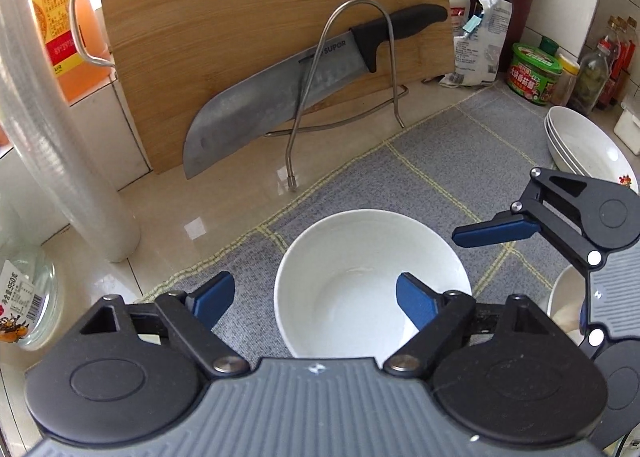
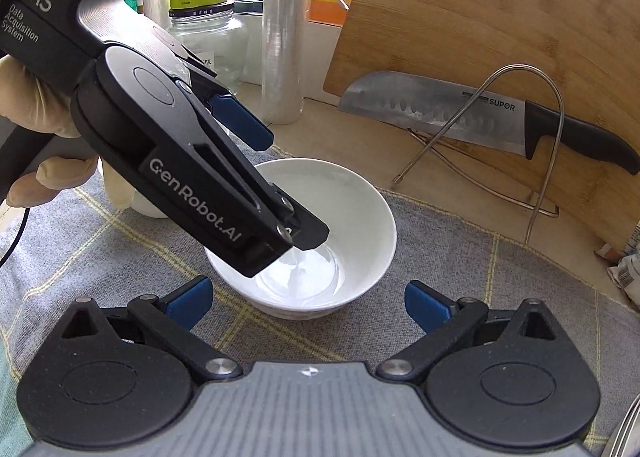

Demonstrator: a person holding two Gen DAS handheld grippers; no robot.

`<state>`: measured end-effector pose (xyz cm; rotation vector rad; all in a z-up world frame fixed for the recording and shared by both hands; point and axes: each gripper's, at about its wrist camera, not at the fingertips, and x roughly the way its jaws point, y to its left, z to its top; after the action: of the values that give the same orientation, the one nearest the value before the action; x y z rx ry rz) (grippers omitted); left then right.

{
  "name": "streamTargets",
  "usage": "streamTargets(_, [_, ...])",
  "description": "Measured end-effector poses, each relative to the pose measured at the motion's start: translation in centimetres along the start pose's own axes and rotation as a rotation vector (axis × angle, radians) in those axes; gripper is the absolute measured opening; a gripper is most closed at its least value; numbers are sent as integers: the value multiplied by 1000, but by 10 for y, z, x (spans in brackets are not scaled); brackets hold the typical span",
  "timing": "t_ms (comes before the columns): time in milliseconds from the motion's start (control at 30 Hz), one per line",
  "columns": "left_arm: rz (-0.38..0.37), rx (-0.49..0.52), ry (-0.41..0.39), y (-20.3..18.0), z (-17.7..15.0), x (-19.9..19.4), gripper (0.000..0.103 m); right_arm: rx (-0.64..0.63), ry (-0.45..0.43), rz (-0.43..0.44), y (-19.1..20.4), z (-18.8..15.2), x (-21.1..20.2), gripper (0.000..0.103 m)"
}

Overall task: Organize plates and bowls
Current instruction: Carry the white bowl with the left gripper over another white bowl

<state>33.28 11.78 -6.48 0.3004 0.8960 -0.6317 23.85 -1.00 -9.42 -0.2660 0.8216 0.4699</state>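
left hand-held gripper probably straddling bowl rim

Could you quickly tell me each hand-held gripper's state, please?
Left hand-held gripper: open, straddling the white ceramic bowl's rim.
Right hand-held gripper: open, empty.

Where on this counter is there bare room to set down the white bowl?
The grey mat is bare between the white bowl and the wire stand, across to the stacked plates. A bare strip of counter lies between mat, cling-film roll and cutting board. The back right corner, with its bottles and jars, is crowded.
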Motion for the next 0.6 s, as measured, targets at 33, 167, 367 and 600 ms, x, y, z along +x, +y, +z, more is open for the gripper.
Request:
streamTargets(33, [-4, 5, 4, -1, 1, 1, 86, -1, 2, 1, 0, 1, 1, 103])
streamTargets(167, [-17, 5, 15, 1, 2, 6, 79, -12, -2, 3, 1, 3, 4, 103])
streamTargets(367, [-33, -5, 24, 3, 3, 12, 75, -17, 11, 6, 1, 4, 11, 103])
streamTargets(600, [-49, -4, 32, 3, 5, 14, 66, -11, 0, 11, -1, 4, 11, 100])
